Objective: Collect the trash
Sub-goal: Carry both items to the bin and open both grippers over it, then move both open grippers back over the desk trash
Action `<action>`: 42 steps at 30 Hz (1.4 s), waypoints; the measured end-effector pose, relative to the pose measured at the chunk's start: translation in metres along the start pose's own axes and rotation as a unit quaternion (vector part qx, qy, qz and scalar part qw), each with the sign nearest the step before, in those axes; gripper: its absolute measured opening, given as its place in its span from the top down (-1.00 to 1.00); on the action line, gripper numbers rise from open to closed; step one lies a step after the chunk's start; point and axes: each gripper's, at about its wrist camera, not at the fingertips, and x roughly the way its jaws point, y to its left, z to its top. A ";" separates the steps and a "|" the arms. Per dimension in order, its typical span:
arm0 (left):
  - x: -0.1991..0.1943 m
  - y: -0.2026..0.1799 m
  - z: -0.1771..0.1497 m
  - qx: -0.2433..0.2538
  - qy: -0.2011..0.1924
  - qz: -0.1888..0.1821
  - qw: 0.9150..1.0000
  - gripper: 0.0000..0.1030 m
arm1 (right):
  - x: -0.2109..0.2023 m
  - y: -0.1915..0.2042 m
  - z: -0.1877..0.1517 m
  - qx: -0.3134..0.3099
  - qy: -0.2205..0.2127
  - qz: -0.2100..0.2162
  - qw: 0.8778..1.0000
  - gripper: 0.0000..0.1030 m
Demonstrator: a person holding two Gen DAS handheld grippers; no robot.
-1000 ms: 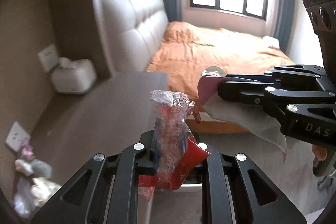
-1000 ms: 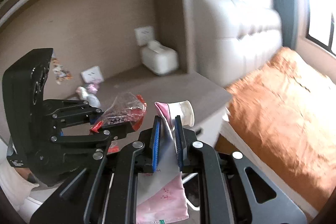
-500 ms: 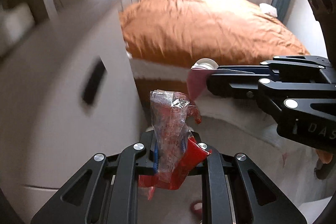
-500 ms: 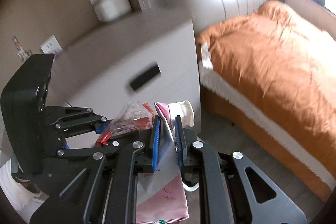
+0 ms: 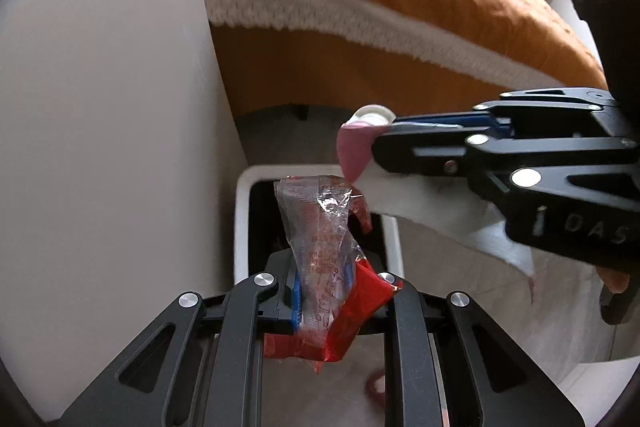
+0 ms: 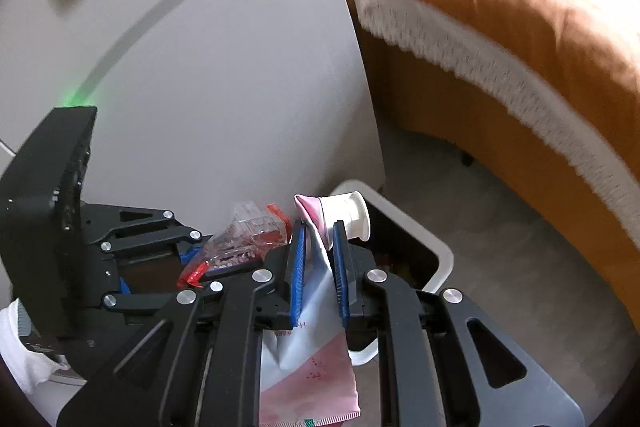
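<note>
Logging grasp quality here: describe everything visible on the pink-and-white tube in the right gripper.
The squeeze tube is soft and flattened, apparently plastic: white through the middle, pink at its shoulder and crimped lower end, with faint print and a green mark at the bottom edge. Its wide white screw cap is on and pokes out past the fingertips. The right gripper clamps it just below the cap between the blue pads, and the body hangs down behind the fingers. It is held above the white-rimmed trash bin, touching nothing else.
</note>
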 end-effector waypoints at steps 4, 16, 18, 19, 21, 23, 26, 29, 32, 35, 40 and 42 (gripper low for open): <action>0.038 0.004 -0.012 -0.001 0.021 -0.016 1.000 -0.29 | 0.039 -0.011 -0.015 -0.011 0.018 0.019 1.000 0.14; 0.033 -0.010 -0.001 0.008 0.019 -0.005 1.000 -0.91 | 0.028 -0.006 0.002 -0.021 0.002 0.007 1.000 -0.91; 0.019 -0.011 0.007 0.005 0.013 -0.005 1.000 -0.91 | 0.010 -0.003 0.013 -0.021 -0.007 0.006 1.000 -0.91; 0.012 -0.012 0.010 0.004 0.010 -0.004 1.000 -0.91 | 0.000 -0.001 0.018 -0.022 -0.011 0.004 1.000 -0.91; -0.010 -0.015 0.019 0.003 -0.002 -0.002 1.000 -0.91 | -0.020 0.004 0.026 -0.024 -0.024 -0.003 0.999 -0.91; -0.035 -0.019 0.031 0.001 -0.017 -0.001 1.000 -0.91 | -0.048 0.009 0.036 -0.021 -0.036 -0.010 0.999 -0.91; -0.080 -0.026 0.046 -0.005 -0.042 -0.006 0.999 -0.91 | -0.096 0.020 0.045 -0.024 -0.058 -0.023 0.998 -0.91; -0.126 -0.036 0.060 -0.010 -0.067 -0.008 0.998 -0.91 | -0.147 0.032 0.056 -0.025 -0.082 -0.029 0.996 -0.91; -0.174 -0.046 0.072 -0.011 -0.091 -0.007 0.996 -0.91 | -0.186 0.047 0.069 -0.029 -0.106 -0.032 0.993 -0.91; -0.225 -0.052 0.077 -0.016 -0.118 -0.005 0.993 -0.91 | -0.227 0.065 0.082 -0.039 -0.128 -0.031 0.990 -0.91; -0.300 -0.060 0.081 -0.027 -0.154 0.011 0.988 -0.91 | -0.288 0.102 0.100 -0.063 -0.168 -0.021 0.984 -0.91; -0.333 -0.059 0.079 -0.038 -0.170 0.025 0.984 -0.91 | -0.310 0.119 0.106 -0.076 -0.185 -0.011 0.980 -0.91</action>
